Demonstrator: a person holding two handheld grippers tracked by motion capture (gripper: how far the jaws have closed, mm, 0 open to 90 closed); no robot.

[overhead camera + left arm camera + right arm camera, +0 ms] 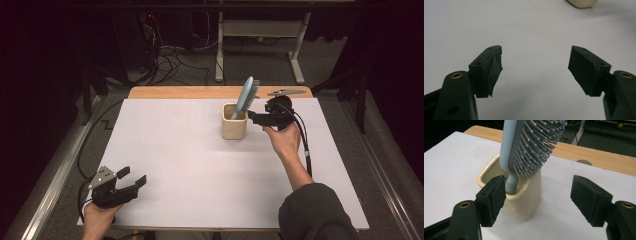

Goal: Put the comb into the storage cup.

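A lab-like recording room: a white-covered table stands on grey carpet, with tangled cables at eleven o'clock and a metal-legged desk frame at twelve.

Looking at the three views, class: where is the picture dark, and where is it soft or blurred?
High view: the room around the white table is dark. Left gripper view: the beige cup at the top edge is soft. Right gripper view: the hairbrush bristles are sharp.
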